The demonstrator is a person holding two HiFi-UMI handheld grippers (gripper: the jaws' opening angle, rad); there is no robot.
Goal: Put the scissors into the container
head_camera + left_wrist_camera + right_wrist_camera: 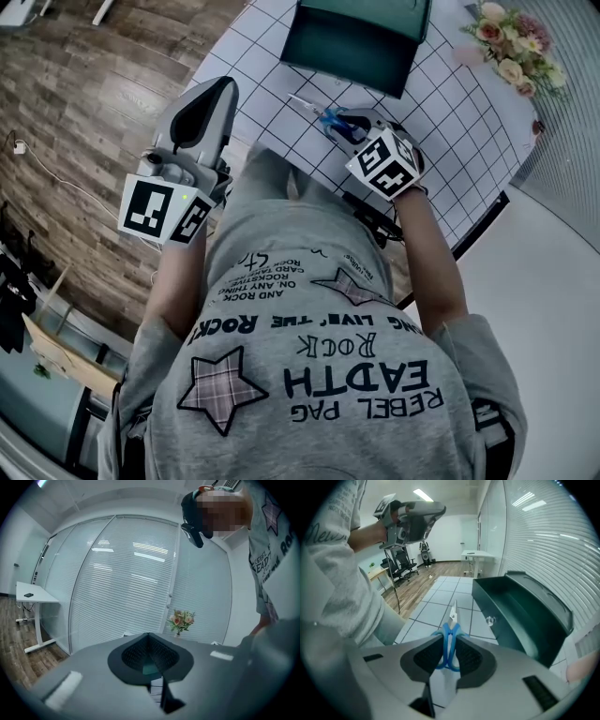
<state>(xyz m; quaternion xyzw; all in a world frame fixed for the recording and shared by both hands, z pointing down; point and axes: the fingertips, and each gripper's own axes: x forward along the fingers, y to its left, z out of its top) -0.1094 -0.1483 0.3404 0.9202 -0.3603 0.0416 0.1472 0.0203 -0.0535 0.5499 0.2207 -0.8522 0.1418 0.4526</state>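
Observation:
The blue-handled scissors [449, 639] lie on the white gridded table [459, 131], steel blades pointing away from me, left of the dark green open container [520, 616]. My right gripper [449, 656] is low over the table, and its two dark pads press on the blue handles from either side. In the head view the scissors [322, 118] poke out from under the right gripper [349, 127], just in front of the container [361, 37]. My left gripper [211, 94] is raised off the table's left edge, shut [149, 637], with nothing in it.
A bunch of flowers [514, 47] stands at the table's far right. The round table's edge runs close to my body, with wooden floor [84, 103] beyond it on the left. A white desk [33, 595] stands by the blinds.

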